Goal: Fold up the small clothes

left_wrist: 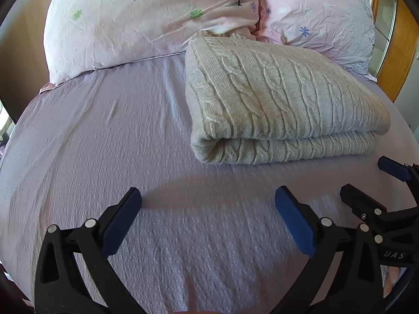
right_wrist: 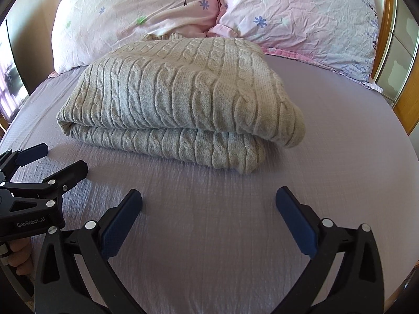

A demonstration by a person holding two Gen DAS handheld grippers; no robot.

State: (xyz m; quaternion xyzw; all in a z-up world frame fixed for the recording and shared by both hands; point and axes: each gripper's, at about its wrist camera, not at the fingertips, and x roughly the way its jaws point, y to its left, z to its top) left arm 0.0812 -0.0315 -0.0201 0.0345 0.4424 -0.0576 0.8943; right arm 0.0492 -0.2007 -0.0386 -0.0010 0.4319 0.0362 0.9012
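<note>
**Both grippers spread wide, holding nothing**

The left gripper (left_wrist: 208, 198) and right gripper (right_wrist: 208, 197) hover with jaws wide apart over the lavender bedsheet (left_wrist: 91, 157), gripping nothing. Two floral pillows (right_wrist: 146, 21) lie at the head; the folded cable-knit sweater (right_wrist: 180, 96) rests just before them.

Folded sweater (right_wrist: 180, 96) on bed (right_wrist: 340, 157), pillows (right_wrist: 301, 18) behind it.

The bed (left_wrist: 104, 157) is viewed low and close from both wrist cameras, each faced along its own fingers (left_wrist: 293, 222) toward the pillows (left_wrist: 146, 21). The left view is set left of the right. The sweater (left_wrist: 275, 99), the pillows and the neighbouring gripper are shared.
</note>
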